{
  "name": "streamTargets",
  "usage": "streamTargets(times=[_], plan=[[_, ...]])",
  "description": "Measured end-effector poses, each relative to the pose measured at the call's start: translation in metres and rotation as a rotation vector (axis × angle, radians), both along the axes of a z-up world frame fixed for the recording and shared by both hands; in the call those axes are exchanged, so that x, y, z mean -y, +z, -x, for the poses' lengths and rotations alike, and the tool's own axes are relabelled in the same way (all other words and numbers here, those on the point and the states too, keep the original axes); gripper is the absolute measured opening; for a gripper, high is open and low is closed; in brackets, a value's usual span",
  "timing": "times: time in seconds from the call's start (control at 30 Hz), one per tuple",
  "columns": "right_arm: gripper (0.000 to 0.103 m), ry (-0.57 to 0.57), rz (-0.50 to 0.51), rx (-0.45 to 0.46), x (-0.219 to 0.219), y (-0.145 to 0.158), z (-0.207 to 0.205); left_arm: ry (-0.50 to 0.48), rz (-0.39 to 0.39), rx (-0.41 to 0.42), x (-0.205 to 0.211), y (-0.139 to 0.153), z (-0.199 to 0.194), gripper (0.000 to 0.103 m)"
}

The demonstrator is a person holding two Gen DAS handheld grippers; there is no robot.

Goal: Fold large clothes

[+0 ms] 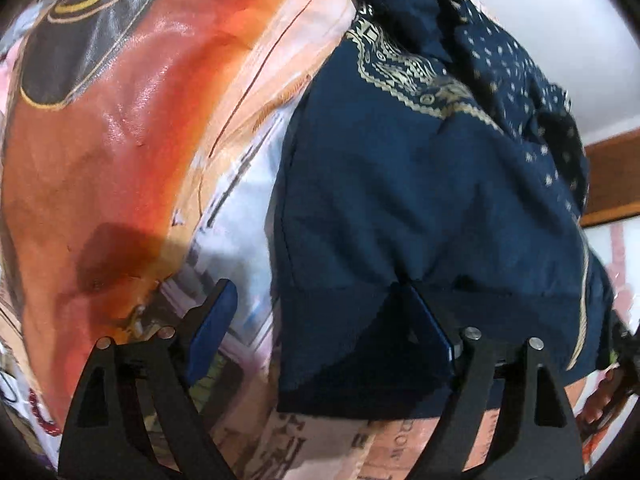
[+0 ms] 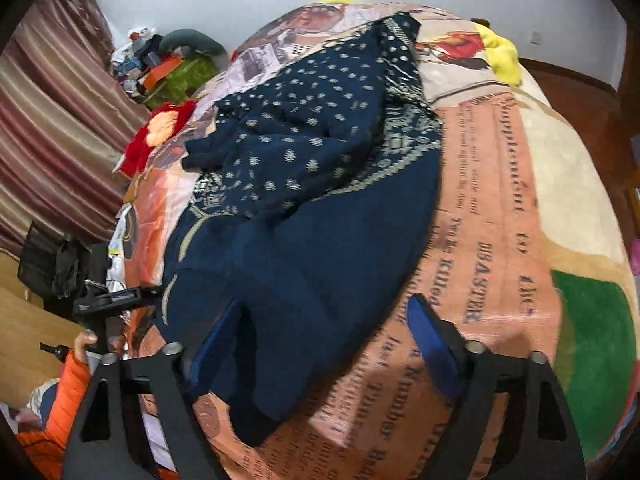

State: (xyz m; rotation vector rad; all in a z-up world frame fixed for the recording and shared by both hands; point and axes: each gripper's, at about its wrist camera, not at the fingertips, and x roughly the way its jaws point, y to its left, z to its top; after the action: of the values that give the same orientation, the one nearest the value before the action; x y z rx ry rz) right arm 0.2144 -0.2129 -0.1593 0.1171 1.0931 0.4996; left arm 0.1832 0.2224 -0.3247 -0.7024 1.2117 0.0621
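Nearest us, our left tongs stand wide apart over the near hem of the navy garment, one blue pad on the cloth, the other over the printed bedspread, gripping nothing. Our right tongs also gape, a corner of the garment lying loose between the pads. The garment lies crumpled across the bed, its dotted part heaped farther back. Beyond it we see a yellow cloth and striped curtains

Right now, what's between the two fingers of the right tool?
In the right wrist view, the near corner of the dark blue garment lies there, on the printed blanket.
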Motion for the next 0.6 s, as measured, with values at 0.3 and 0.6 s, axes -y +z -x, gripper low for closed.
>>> streamTargets(times=[0.3,0.6], plan=[[0.018,-0.024,-0.082,-0.010,-0.001,-0.009,-0.012,-0.109,0.021,0.076,0.031,0.022,-0.019,0.021],[0.011,-0.004,-0.114,0.086,-0.008,0.021,-0.034,-0.153,0.021,0.344,0.037,0.117,-0.050,0.013]])
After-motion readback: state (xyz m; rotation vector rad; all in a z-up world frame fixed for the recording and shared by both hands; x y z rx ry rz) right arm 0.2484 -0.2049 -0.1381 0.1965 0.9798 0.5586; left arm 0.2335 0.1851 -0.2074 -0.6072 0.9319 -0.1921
